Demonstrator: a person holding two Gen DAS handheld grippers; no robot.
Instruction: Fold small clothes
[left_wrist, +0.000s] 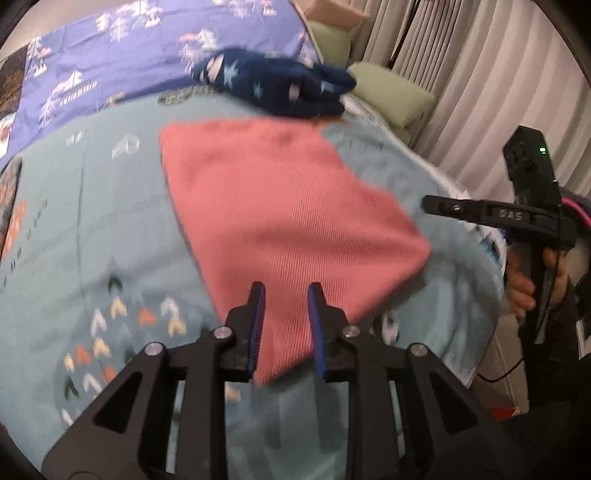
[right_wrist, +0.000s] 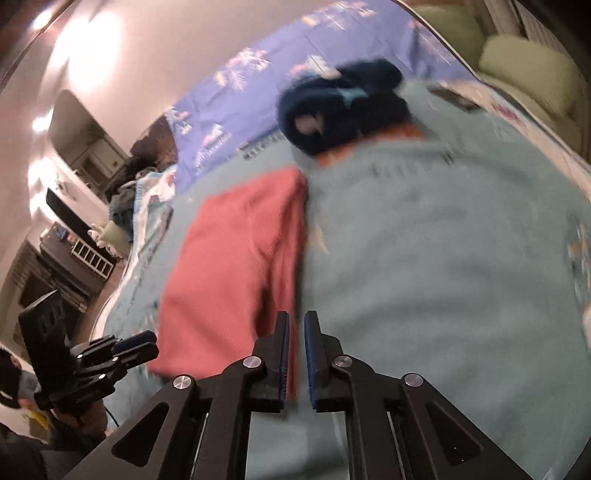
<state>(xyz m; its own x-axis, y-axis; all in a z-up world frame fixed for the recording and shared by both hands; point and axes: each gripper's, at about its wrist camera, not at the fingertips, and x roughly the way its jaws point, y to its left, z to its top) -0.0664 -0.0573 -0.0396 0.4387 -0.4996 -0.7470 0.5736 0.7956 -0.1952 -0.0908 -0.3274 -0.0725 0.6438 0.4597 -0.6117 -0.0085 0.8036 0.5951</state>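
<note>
Left wrist view: left tongs (left_wrist: 286, 291) apart above the pink cloth's (left_wrist: 280, 218) near corner, gripping nothing.

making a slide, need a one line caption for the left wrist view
Left gripper open above a folded pink cloth on a teal bedspread, navy star-print garment beyond.

Left tongs (left_wrist: 286, 295) parted, angled down; right tongs (right_wrist: 296, 325) nearly closed, empty.

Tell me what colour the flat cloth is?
Pink cloth, clearest in the left wrist view.
</note>
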